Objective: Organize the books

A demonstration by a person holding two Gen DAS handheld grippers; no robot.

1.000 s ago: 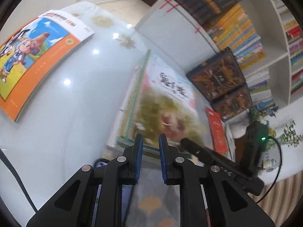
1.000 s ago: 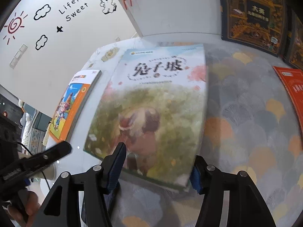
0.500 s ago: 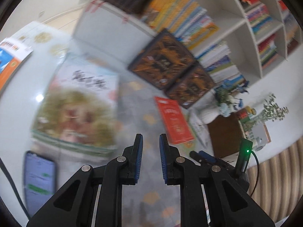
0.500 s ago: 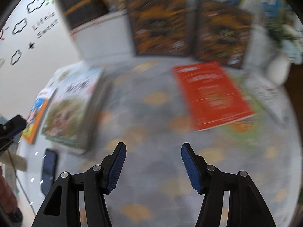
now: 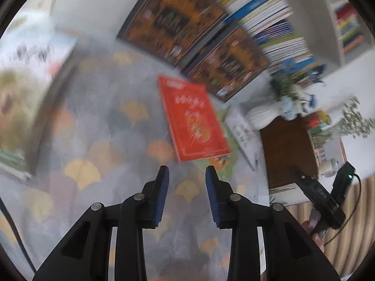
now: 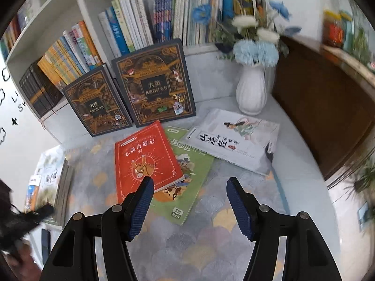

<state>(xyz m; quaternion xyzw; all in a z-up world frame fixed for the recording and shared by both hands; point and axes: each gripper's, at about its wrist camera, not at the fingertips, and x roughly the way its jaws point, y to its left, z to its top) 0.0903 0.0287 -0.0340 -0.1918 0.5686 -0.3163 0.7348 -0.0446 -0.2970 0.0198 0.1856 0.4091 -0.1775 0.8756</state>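
Observation:
A red book [image 6: 146, 161] [image 5: 193, 121] lies flat on the patterned mat, overlapping a green book [image 6: 187, 180] beneath it. A white book [image 6: 236, 140] with a painted figure lies to their right. A stack of books [image 5: 21, 89] [image 6: 52, 182] rests at the mat's left side. My right gripper [image 6: 189, 182] hovers above the near edge of the red and green books, its jaws opening with nothing between them. My left gripper [image 5: 187, 172] hangs above the mat just short of the red book, its jaws opening and empty.
Two dark ornate books [image 6: 154, 86] lean against a bookshelf [image 6: 145, 21] full of upright books. A white vase [image 6: 250, 91] with blue and white flowers stands at the back right beside a brown cabinet [image 6: 323, 107]. A phone [image 6: 45, 241] lies near the stack.
Both grippers swung right, away from the stacked book toward the red, green and white books. The left jaws, nearly shut before, now stand parted; the right jaws widened slightly.

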